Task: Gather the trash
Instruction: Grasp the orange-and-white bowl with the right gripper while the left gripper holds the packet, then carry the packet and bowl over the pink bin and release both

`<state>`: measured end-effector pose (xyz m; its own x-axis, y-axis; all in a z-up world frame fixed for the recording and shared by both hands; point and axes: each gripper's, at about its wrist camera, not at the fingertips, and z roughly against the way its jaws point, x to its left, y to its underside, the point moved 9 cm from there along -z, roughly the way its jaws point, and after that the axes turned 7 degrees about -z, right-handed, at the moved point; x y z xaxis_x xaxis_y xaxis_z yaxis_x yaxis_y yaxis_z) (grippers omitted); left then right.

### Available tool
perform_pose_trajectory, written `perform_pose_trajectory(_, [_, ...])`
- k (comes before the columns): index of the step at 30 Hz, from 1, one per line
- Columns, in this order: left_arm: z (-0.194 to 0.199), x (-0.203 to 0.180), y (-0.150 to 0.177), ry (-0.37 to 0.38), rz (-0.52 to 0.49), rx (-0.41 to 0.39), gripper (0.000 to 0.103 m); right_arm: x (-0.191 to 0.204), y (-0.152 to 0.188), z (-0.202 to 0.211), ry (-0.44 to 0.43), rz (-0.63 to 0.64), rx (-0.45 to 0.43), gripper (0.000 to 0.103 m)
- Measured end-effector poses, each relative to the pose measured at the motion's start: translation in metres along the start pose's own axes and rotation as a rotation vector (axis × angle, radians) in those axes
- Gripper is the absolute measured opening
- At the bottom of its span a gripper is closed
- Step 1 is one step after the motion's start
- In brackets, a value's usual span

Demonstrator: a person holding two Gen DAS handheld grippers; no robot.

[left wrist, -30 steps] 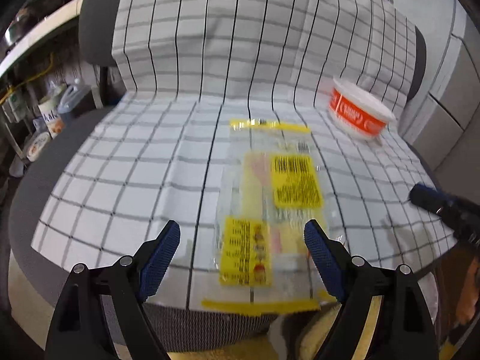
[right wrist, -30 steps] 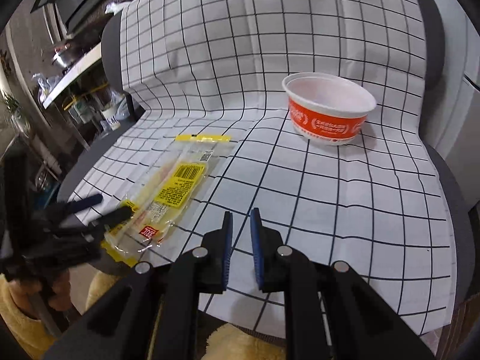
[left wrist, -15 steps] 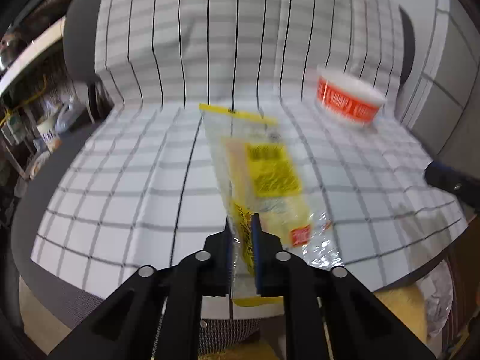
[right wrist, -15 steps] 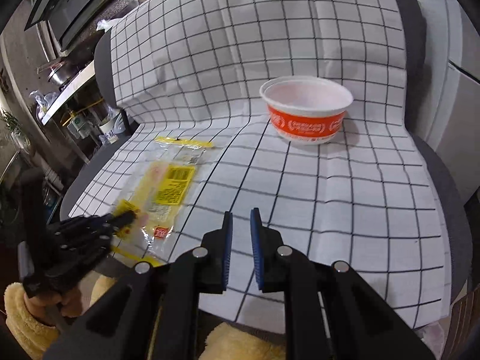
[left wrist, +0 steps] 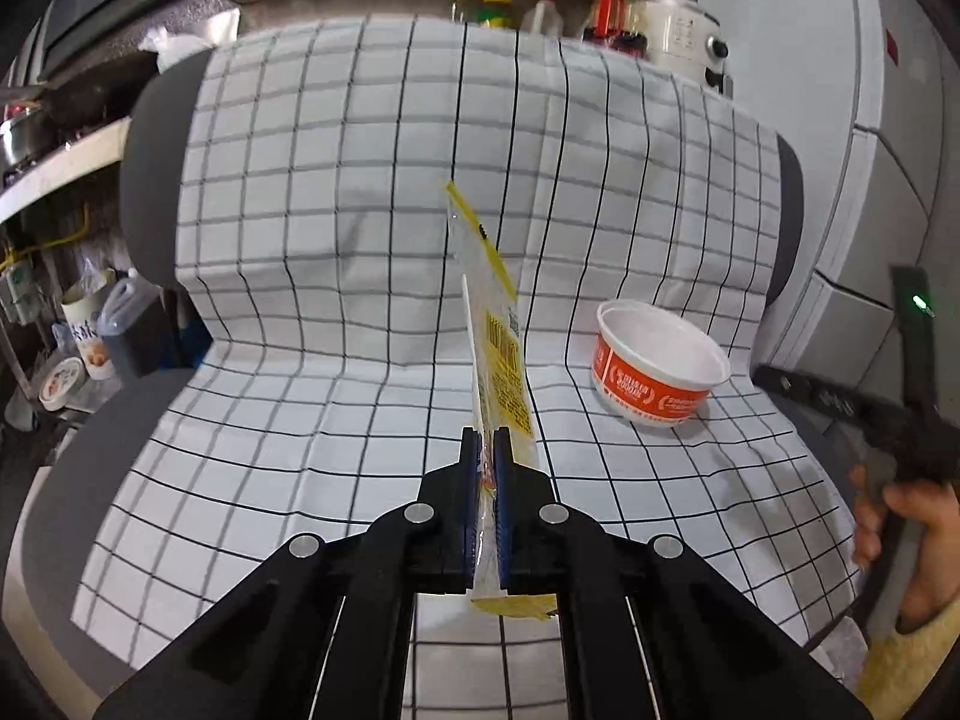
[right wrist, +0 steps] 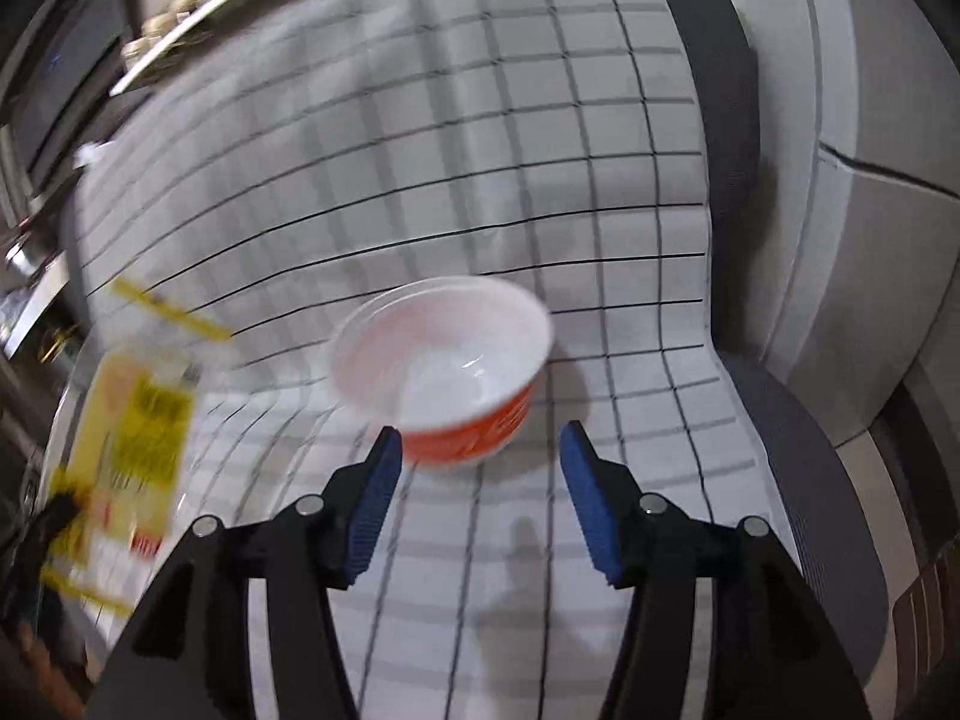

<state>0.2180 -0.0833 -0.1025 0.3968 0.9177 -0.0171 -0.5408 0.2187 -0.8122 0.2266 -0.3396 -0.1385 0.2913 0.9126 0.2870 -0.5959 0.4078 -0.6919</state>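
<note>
My left gripper (left wrist: pixel 487 462) is shut on a clear plastic wrapper with yellow labels (left wrist: pixel 498 354), held edge-on above the checked cloth. The wrapper also shows blurred at the left of the right wrist view (right wrist: pixel 135 420). An empty orange and white cup (left wrist: pixel 657 369) stands on the cloth to the right of the wrapper. In the right wrist view my right gripper (right wrist: pixel 477 480) is open, and the cup (right wrist: pixel 447 366) sits just beyond and between its fingertips. The right gripper's body shows at the right edge of the left wrist view (left wrist: pixel 864 408).
A white cloth with black grid lines (left wrist: pixel 300 396) covers a grey chair's seat and backrest (right wrist: pixel 726 60). Shelves with bottles (left wrist: pixel 540 6) run behind. Containers (left wrist: pixel 90 324) stand low to the left. Grey cabinet panels (left wrist: pixel 864 180) are on the right.
My left gripper closed on the wrapper and lifted it off the cloth. My right gripper opened and moved up to the cup.
</note>
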Motion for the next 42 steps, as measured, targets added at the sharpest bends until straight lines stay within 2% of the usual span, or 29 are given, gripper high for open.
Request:
perform_pose_trajectory(3, [-0.017,0.001,0.009,0.007,0.008,0.033,0.005,-0.011,-0.013,-0.033,0.034,-0.038,0.019,0.052])
perform_pose_trajectory(5, [-0.024,0.005,0.013,0.006,0.009,0.049,0.005,-0.016,-0.018,-0.054,0.046,-0.072,0.042,0.045])
perform_pose_trajectory(8, [-0.028,0.011,0.016,0.002,0.016,0.059,0.005,-0.019,-0.017,-0.070,0.046,-0.111,0.066,0.025])
perform_pose_trajectory(11, [-0.026,0.014,0.017,0.004,0.023,0.061,0.005,-0.019,-0.014,-0.062,0.026,-0.140,0.044,0.009])
perform_pose_trajectory(15, [-0.013,0.009,0.015,0.031,0.022,0.043,0.005,-0.012,-0.012,-0.021,-0.031,-0.131,-0.009,0.005])
perform_pose_trajectory(19, [0.014,-0.012,0.010,0.086,0.005,-0.001,0.005,-0.017,0.000,0.039,-0.064,-0.125,-0.042,0.005])
perform_pose_trajectory(25, [0.051,-0.086,0.024,0.231,-0.089,-0.027,0.005,-0.058,0.037,0.130,-0.002,-0.137,-0.098,0.005])
perform_pose_trajectory(33, [0.081,-0.206,0.065,0.427,-0.251,-0.005,0.005,-0.186,0.119,0.227,0.197,-0.286,-0.126,0.005])
perform_pose_trajectory(36, [0.086,-0.235,0.080,0.477,-0.284,0.014,0.005,-0.230,0.153,0.250,0.280,-0.357,-0.110,0.006])
perform_pose_trajectory(38, [0.088,-0.255,0.089,0.506,-0.308,0.030,0.005,-0.254,0.175,0.255,0.319,-0.398,-0.076,0.013])
perform_pose_trajectory(39, [0.089,-0.262,0.092,0.515,-0.318,0.035,0.005,-0.266,0.185,0.256,0.345,-0.416,-0.060,0.034])
perform_pose_trajectory(40, [0.090,-0.270,0.095,0.525,-0.332,0.039,0.005,-0.273,0.192,0.256,0.365,-0.427,-0.053,0.046])
perform_pose_trajectory(42, [0.091,-0.282,0.100,0.541,-0.354,0.044,0.005,-0.291,0.205,0.259,0.423,-0.444,-0.057,0.047])
